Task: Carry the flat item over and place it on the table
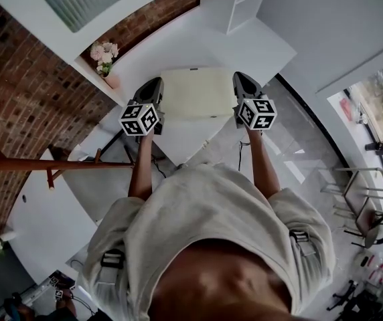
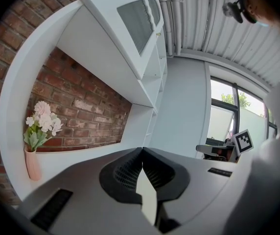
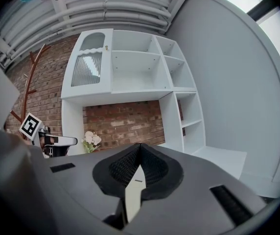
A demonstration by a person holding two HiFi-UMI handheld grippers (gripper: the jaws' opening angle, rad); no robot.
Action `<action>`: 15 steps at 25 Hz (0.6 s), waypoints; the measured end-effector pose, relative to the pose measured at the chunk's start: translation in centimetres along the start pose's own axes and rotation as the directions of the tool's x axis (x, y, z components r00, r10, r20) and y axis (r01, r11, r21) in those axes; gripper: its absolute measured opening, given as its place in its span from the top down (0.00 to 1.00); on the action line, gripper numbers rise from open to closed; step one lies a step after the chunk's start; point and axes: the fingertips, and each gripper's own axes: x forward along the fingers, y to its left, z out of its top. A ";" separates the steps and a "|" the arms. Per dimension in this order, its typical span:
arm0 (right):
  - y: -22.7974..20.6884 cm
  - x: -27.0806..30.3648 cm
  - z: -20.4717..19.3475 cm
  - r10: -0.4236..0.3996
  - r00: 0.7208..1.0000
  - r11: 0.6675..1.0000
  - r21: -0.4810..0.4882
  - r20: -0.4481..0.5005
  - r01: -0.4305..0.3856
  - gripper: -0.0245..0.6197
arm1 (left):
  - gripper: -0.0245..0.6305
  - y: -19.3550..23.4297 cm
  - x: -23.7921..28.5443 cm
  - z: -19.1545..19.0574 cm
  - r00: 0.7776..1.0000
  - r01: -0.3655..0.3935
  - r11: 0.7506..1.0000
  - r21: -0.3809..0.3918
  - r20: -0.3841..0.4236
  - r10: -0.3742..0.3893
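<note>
The flat item (image 1: 198, 93) is a pale cream panel held level in front of the person, over a white table (image 1: 181, 142). My left gripper (image 1: 154, 89) is shut on its left edge and my right gripper (image 1: 242, 85) is shut on its right edge. In the left gripper view the panel (image 2: 148, 196) shows edge-on, pinched between the dark ribbed pads of my left gripper (image 2: 142, 153). The right gripper view shows the same, with the panel's edge (image 3: 132, 194) clamped in my right gripper (image 3: 139, 148). In the gripper views the rest of the panel is hidden.
A white counter (image 1: 205, 42) runs along the brick wall ahead, with a pink vase of flowers (image 1: 106, 62) at its left end. A white shelf unit (image 3: 130, 67) stands above and to the right. A wooden coat rack (image 1: 44, 164) is at left, metal stools (image 1: 359, 192) at right.
</note>
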 end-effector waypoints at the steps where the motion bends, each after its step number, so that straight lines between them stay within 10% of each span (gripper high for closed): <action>1: 0.0 0.0 0.2 0.000 1.000 1.000 -0.003 0.004 0.000 0.92 | 0.94 0.0 0.0 0.2 1.000 -0.003 1.000 0.003 0.003 0.003; 15: 0.8 -0.1 0.3 0.017 1.000 1.000 -0.008 -0.002 -0.017 0.92 | 0.94 0.1 -0.1 1.4 1.000 -0.011 1.000 0.017 0.022 0.010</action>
